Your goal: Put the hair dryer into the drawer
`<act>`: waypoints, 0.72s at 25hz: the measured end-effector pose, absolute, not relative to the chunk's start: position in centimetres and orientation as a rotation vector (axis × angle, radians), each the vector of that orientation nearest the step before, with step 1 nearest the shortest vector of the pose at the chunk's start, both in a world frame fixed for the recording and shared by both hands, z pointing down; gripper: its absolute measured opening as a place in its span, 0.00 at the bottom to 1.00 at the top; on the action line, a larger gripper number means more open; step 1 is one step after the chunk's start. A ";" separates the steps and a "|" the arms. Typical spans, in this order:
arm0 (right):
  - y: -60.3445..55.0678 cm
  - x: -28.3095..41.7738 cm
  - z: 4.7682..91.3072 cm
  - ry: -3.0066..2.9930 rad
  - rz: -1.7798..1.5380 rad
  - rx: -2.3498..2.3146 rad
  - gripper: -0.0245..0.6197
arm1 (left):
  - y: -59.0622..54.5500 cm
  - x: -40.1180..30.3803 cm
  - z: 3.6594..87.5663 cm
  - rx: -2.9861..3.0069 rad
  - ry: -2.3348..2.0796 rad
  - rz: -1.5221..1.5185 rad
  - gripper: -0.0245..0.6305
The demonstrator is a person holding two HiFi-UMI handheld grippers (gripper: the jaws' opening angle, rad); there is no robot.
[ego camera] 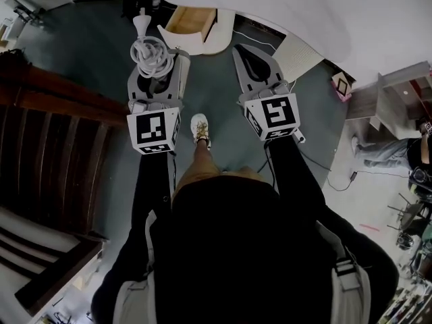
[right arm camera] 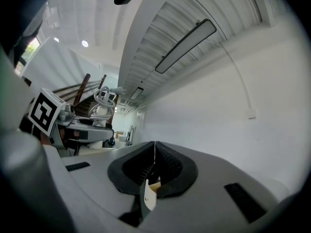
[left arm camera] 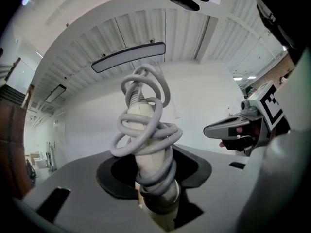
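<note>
Both forearms reach straight out ahead of the person, side by side and level, with the marker cubes facing up at the head camera.

The left gripper (ego camera: 160, 63) carries the hair dryer (ego camera: 141, 24). In the left gripper view its pale handle (left arm camera: 146, 154) stands up out of the gap, and the pads pinch it low down on both sides. The grey cord (left arm camera: 146, 130) is wound round the handle in loose loops that bulge out past the jaws. The dryer's head looks to sit below the pads, though the gripper's own body hides that part, so I can't be sure.

The right gripper (ego camera: 251, 58) runs parallel, just beside the left one and apart from it. Its own view shows the two pads (right arm camera: 151, 154) pressed flat together, with nothing between them. From there the left gripper (right arm camera: 92, 120) shows off to the side, the cord coil perched on top. From the left gripper's camera the right gripper (left arm camera: 214, 128) shows as a closed grey beak, pointing the same way.

Ahead of both grippers the drawer (ego camera: 196, 44) stands pulled open from the white rounded unit, showing its wooden inside. The dryer is near its front edge but not over it, held clear of the drawer. Below the grippers one white shoe (ego camera: 200, 128) is planted on the grey floor, and dark wooden stairs (ego camera: 47, 133) run along the person's left.
</note>
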State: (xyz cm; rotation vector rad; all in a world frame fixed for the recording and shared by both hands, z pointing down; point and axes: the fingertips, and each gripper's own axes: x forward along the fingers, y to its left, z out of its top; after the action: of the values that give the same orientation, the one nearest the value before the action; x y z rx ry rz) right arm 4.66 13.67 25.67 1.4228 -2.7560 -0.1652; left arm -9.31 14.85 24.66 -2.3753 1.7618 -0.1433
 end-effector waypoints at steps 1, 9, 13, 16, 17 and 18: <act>12.6 4.3 25.7 -2.753 -0.164 1.424 0.08 | 13.7 -9.7 24.8 -2.381 1.761 -0.144 0.34; 2.9 1.2 26.6 -2.722 -0.132 1.444 0.08 | 3.8 -11.7 25.5 -2.441 1.663 -0.136 0.34; -1.1 0.2 26.6 -2.704 -0.122 1.474 0.08 | -0.5 -12.3 26.2 -2.479 1.637 -0.160 0.34; -3.9 0.1 27.1 -2.679 -0.113 1.496 0.08 | -3.5 -12.7 27.0 -2.502 1.623 -0.178 0.34; -4.7 0.1 27.3 -2.671 -0.107 1.501 0.08 | -4.4 -12.7 27.2 -2.510 1.619 -0.178 0.34; -5.5 0.1 27.5 -2.664 -0.104 1.507 0.08 | -5.3 -12.7 27.4 -2.519 1.612 -0.176 0.34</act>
State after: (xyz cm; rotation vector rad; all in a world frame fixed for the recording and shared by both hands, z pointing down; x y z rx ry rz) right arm 0.09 -5.50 27.47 1.5073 -2.6636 -0.1040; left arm -12.74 -5.25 27.37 -2.5186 1.6121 -0.1756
